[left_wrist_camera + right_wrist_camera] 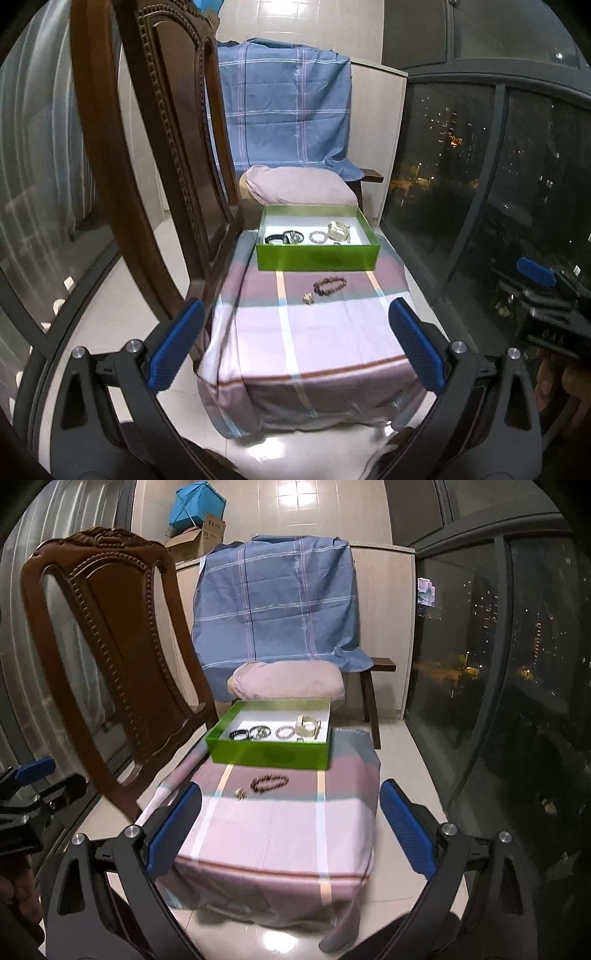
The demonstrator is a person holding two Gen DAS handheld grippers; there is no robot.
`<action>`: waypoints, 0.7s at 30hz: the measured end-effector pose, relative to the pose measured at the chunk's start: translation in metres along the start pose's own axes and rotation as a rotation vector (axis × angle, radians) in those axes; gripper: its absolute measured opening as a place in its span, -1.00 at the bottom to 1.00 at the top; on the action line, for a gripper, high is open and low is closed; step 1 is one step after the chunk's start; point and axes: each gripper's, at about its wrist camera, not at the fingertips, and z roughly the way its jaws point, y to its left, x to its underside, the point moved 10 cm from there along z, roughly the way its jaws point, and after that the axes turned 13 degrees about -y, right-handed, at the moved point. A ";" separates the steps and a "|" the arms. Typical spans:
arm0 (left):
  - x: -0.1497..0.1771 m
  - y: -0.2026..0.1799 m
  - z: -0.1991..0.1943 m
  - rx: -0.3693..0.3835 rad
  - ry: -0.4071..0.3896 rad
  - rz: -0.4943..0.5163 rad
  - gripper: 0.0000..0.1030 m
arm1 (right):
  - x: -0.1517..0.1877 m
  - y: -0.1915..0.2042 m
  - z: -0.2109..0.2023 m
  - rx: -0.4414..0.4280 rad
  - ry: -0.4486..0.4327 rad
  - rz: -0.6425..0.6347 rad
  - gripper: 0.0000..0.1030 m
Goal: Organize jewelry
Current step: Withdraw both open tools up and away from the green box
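Two pieces left on cloth (325,350) before green box (317,258): dark bead bracelet (330,286), small ring (308,298). Both light, bracelet floppy, so pinch across the strand. Left gripper (295,345) and right gripper (290,825) spread wide, empty.

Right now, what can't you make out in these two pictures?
- Small gold piece beside the beaded bracelet: too small in both views to tell ring from earrings.
- Near floor of the green box: hidden by its front wall.
- Person's hand: cut off at the edge in the left wrist view.
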 end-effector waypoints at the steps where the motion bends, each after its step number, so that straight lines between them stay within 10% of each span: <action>1: 0.003 -0.002 -0.005 0.004 0.001 -0.004 0.92 | 0.003 0.002 -0.006 -0.001 0.003 -0.003 0.84; 21: 0.014 -0.017 -0.027 0.009 0.004 0.019 0.92 | 0.012 0.003 -0.035 -0.003 0.000 0.033 0.84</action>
